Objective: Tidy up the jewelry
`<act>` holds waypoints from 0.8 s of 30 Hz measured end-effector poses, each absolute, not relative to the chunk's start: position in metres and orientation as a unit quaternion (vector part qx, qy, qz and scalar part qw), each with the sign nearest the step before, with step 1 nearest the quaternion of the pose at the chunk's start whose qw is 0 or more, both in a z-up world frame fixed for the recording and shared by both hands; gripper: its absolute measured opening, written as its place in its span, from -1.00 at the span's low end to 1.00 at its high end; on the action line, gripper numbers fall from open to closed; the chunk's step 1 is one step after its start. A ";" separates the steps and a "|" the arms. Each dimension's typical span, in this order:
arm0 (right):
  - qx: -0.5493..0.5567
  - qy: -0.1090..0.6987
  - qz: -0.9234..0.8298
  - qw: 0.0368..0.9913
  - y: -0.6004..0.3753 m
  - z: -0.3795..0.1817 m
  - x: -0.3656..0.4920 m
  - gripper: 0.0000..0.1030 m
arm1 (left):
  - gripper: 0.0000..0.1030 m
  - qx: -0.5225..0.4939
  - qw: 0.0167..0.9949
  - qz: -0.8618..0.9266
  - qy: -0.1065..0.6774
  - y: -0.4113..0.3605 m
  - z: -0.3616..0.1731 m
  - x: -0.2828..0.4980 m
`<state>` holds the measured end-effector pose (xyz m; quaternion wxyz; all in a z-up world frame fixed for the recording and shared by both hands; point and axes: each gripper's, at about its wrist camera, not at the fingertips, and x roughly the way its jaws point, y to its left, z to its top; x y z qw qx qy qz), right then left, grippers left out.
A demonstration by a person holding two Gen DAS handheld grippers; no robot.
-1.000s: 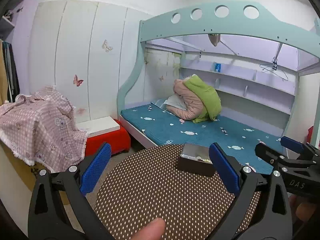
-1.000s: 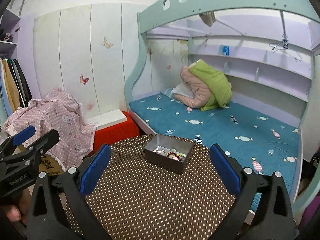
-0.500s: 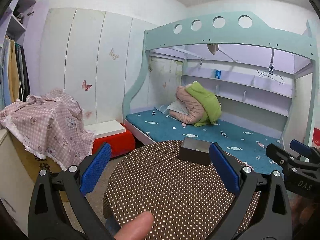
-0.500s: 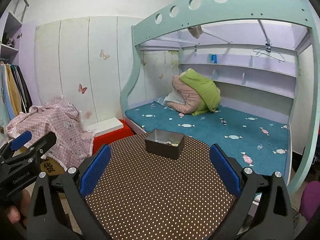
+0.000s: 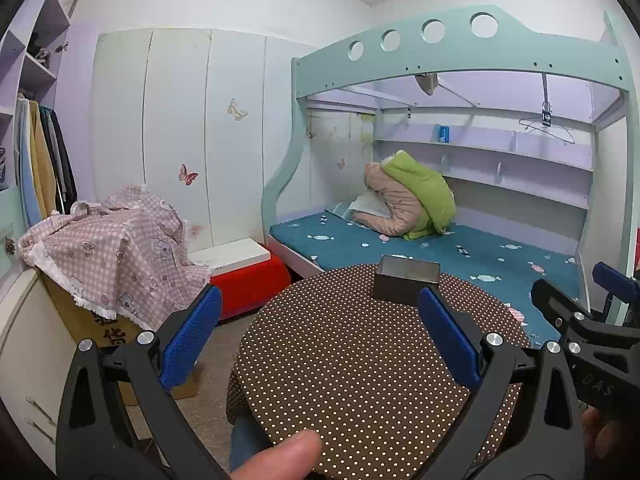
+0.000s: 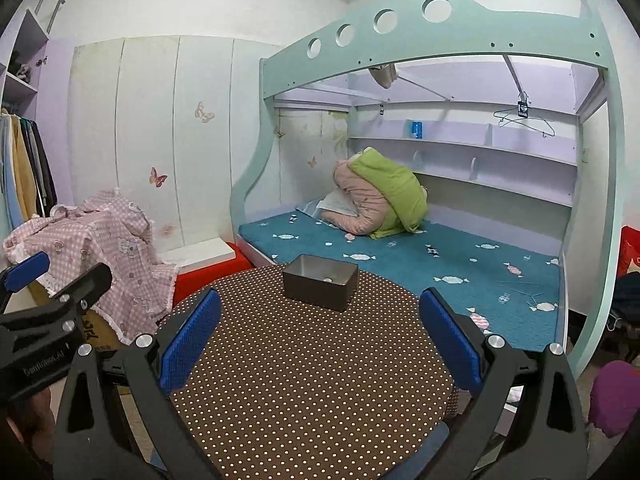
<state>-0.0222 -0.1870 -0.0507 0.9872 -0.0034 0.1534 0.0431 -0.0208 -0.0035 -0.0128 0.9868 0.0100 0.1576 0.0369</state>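
The left gripper [image 5: 320, 336] is held wide apart above the near part of the round dotted table [image 5: 360, 360], nothing between its blue pads [image 5: 192, 336]. The right gripper [image 6: 320, 336] is likewise spread and empty. A metal box [image 6: 320, 282] is seen at the table's far edge, centre of frame; a small pale item lies inside it, and no jewelry can be made out clearly
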 end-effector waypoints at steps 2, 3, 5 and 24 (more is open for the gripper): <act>-0.005 0.152 0.041 0.987 -0.185 -0.051 -0.024 0.85 | 0.91 0.004 0.987 0.033 0.155 -0.003 -0.012 -0.023; -0.006 0.152 0.041 0.988 -0.185 -0.051 -0.024 0.85 | 0.91 0.001 0.988 0.032 0.154 -0.002 -0.012 -0.024; -0.006 0.151 0.041 0.988 -0.184 -0.051 -0.025 0.85 | 0.91 -0.006 0.988 0.027 0.153 -0.001 -0.010 -0.025; -0.012 0.152 0.037 0.988 -0.174 -0.055 -0.024 0.85 | 0.91 -0.021 0.989 0.021 0.146 0.004 -0.007 -0.030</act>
